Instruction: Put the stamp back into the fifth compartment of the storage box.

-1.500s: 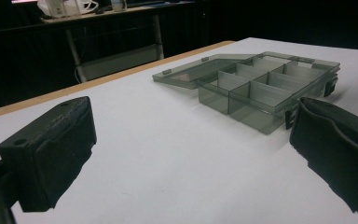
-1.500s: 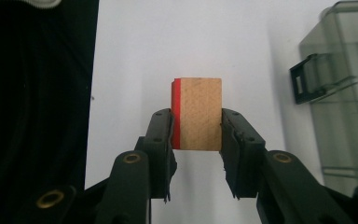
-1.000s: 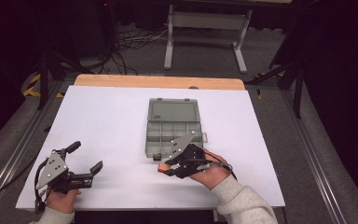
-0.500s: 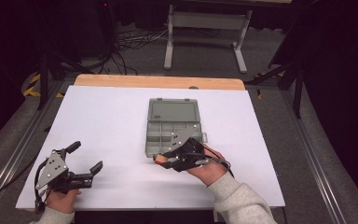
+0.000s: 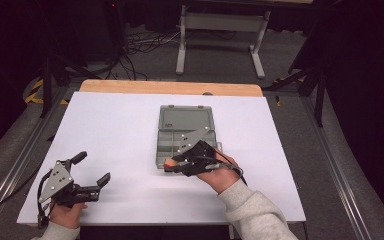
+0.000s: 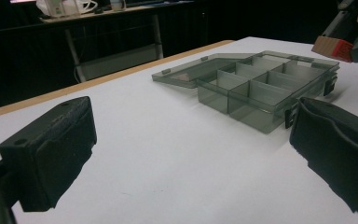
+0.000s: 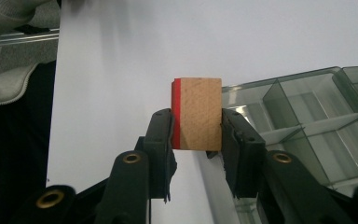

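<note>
An open grey plastic organiser box (image 5: pixel 186 132) with several compartments lies mid-table, its lid flat on the far side. My right gripper (image 5: pixel 172 166) hovers at the box's near left corner, shut on a small wooden block (image 7: pixel 198 113) with one red face. The block (image 6: pixel 333 48) hangs just beside the box's front edge (image 7: pixel 242 100), above the white table. My left gripper (image 5: pixel 94 171) rests at the near left of the table, its black fingers (image 6: pixel 51 149) spread wide with nothing between them. The box (image 6: pixel 261 86) lies ahead of it.
A white sheet (image 5: pixel 110 135) covers the table, with a wooden strip (image 5: pixel 170 88) along the far edge. A metal stand (image 5: pixel 220 30) and cables sit on the floor beyond. Dark floor and rails flank the table.
My right gripper, with the block, has swung leftward and lower toward the box's near left corner. The left gripper has stayed in place.
</note>
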Motion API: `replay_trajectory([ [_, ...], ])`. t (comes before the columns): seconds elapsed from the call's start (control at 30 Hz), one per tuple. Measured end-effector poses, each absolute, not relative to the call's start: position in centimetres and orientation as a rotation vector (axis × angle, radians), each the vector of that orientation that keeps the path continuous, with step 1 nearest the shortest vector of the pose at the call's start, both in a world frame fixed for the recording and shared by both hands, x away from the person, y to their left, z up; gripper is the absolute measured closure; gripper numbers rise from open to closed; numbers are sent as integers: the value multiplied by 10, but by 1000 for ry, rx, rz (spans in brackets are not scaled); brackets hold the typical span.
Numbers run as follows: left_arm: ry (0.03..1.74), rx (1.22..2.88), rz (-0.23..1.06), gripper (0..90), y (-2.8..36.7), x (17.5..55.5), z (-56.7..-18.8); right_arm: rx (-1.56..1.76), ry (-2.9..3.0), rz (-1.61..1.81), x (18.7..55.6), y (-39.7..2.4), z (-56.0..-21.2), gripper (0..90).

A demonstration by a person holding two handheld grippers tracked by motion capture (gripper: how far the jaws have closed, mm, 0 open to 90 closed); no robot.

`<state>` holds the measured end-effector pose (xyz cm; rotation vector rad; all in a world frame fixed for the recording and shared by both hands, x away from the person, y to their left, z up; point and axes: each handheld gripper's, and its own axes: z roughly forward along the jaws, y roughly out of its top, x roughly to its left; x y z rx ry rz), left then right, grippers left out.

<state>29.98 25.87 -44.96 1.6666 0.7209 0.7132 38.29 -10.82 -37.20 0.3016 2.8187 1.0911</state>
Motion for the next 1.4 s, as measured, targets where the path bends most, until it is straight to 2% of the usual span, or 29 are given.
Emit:
replay_trajectory([
  [1.4,721,1665,707,15,259,300,-450,422,2793,992,434,-81,-384,656],
])
